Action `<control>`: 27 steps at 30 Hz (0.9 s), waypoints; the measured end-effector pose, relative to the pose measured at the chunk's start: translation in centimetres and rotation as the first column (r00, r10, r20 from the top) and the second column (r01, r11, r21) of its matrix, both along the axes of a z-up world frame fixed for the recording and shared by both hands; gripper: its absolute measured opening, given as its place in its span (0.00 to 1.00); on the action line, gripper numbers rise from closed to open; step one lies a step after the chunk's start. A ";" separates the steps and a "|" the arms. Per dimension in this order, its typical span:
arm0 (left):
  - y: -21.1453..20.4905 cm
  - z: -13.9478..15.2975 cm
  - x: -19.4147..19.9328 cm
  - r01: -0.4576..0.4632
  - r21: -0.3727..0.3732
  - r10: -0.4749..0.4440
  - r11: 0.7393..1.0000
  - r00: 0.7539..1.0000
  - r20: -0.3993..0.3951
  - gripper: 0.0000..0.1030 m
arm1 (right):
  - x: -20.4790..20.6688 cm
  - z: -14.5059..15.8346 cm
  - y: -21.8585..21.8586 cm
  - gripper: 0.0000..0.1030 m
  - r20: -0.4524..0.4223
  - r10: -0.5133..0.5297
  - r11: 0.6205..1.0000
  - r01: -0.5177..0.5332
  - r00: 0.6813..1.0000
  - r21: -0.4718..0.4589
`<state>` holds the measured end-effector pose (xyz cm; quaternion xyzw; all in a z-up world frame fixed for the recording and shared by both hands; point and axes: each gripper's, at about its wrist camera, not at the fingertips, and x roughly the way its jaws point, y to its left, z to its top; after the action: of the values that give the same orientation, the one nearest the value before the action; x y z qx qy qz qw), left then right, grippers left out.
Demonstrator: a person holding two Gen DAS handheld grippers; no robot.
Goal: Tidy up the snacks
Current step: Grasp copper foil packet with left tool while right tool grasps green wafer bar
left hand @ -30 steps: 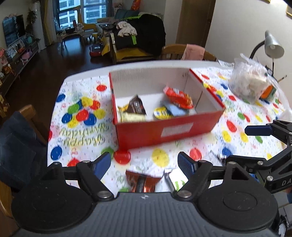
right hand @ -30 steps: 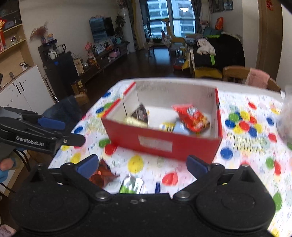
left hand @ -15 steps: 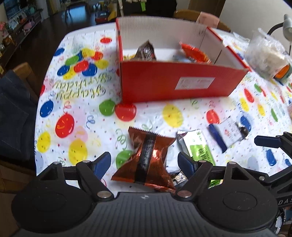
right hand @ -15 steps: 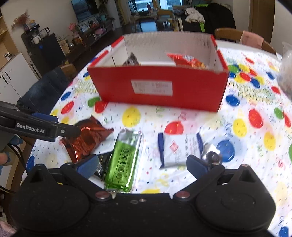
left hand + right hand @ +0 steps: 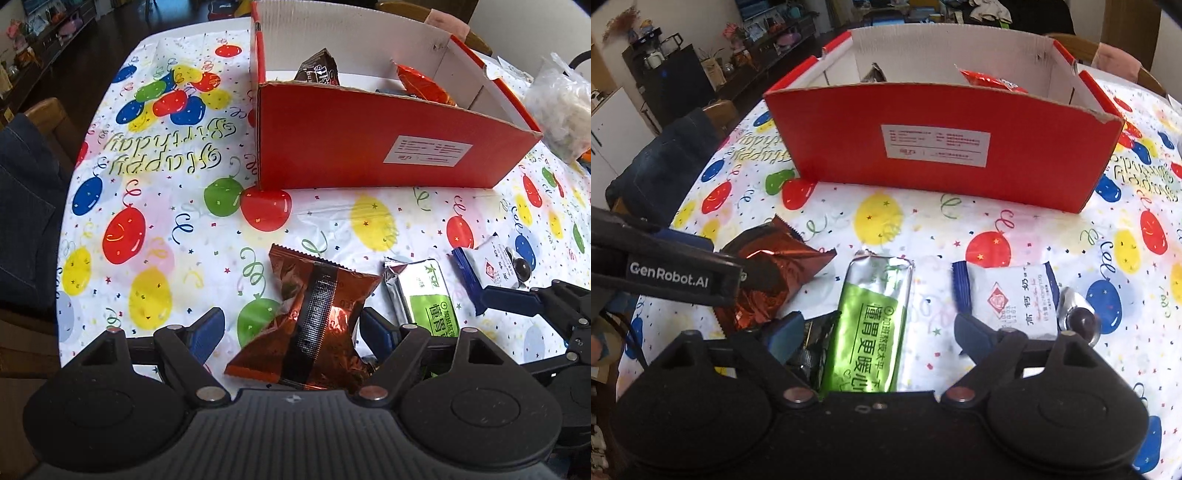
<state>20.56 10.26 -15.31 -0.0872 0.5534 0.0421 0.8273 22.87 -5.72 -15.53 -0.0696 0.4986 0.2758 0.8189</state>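
Left wrist view: the left tool is angled down at the tabletop, which wears a balloon-print birthday cloth. Its 2 blue pads stand apart, and the copper foil snack bag lies between them; neither pad presses on it, so the tool is open. At 2 o'clock from that bag lies a green snack bar, and farther toward 3 o'clock a white-and-blue packet with a small dark round sweet beside it. The right tool's blue-tipped finger reaches in from 3 o'clock, just by the white-and-blue packet. At 12 o'clock stands the red box, open at the top, holding a dark brown candy bag and an orange-red packet. A clear plastic bag sits at 2 o'clock by the box's far corner.

Right wrist view: the right tool has its jaws closing, with the green snack bar lying lengthwise between the pads; they do not yet touch it. The white-and-blue packet lies just outside the right pad, at 2 o'clock. The copper foil snack bag is at 10 o'clock, partly under the left tool's black finger. The red box stands at 12 o'clock.
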 end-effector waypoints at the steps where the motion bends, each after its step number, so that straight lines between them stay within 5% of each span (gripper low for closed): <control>1: 0.1 -0.1 0.1 0.000 -0.005 0.000 1.000 1.000 -0.001 0.78 | 0.2 0.0 0.0 0.80 -0.002 0.003 1.000 -0.003 1.000 0.001; 8: 0.5 -0.7 0.4 -0.017 -0.048 0.017 0.999 1.000 -0.019 0.74 | 1.5 -0.3 1.1 0.73 -0.006 0.021 0.999 -0.021 1.000 -0.025; 11: 0.8 -0.9 0.5 -0.027 -0.063 0.025 0.998 0.999 -0.027 0.68 | 1.7 -0.6 1.8 0.62 -0.012 0.043 0.998 -0.044 0.999 -0.049; 16: 1.3 -1.0 0.2 -0.050 -0.070 0.048 0.996 0.998 -0.035 0.57 | 2.0 -1.0 2.7 0.60 -0.016 0.049 0.995 -0.050 0.999 -0.089; 27: 1.9 -1.4 -0.2 -0.081 -0.055 0.078 0.995 0.996 -0.050 0.51 | 1.6 -1.5 3.9 0.48 0.013 0.071 0.984 -0.068 0.997 -0.164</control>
<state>20.34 12.16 -16.71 -0.1316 0.5699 0.0613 0.8088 24.47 -1.81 -17.05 -0.1562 0.5092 0.2618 0.8048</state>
